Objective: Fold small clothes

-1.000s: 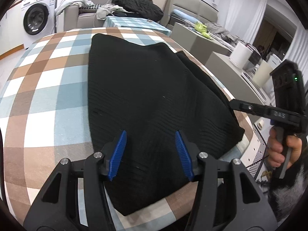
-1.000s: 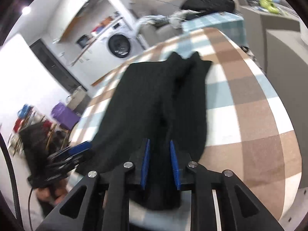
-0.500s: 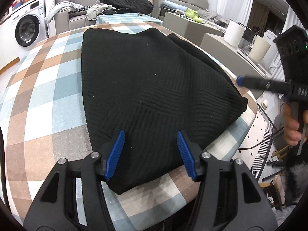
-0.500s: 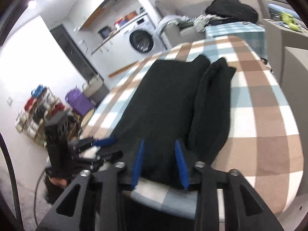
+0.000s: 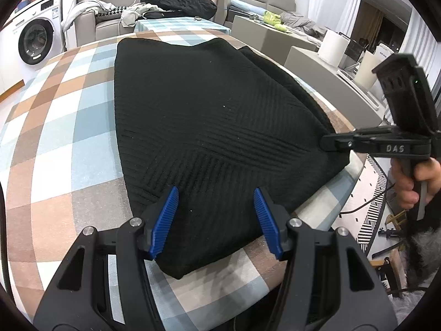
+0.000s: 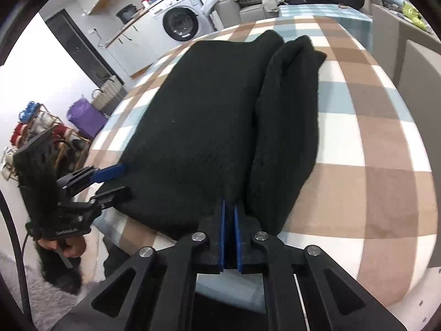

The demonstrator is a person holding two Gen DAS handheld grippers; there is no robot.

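We see a black knit garment (image 5: 209,127) spread flat on the checked tablecloth (image 5: 55,143), taking up most of the table's middle and reaching its near edge. Its ribbing runs in diagonal bands that meet in a seam-like line across the lower part. From the right wrist view, a long fold of the same garment (image 6: 289,121) lies as a thick roll along its right side, touching the flat part.

Our left gripper (image 5: 216,219) hangs over the near corner of the garment with its blue pads well apart and nothing between them. Our right gripper (image 6: 228,231) has its blue pads drawn nearly together at the garment's near hem; a dark sliver sits in the narrow gap, and the cloth seems pinched there, though black on black makes this hard to confirm.

In the left wrist view the tip of the right gripper (image 5: 377,146) merges with the dark cloth. The table's near rim is cut off behind the gripper bodies.

On the right gripper's side bar we read "DAS". A washing machine (image 5: 35,41) carries a label too small to read.
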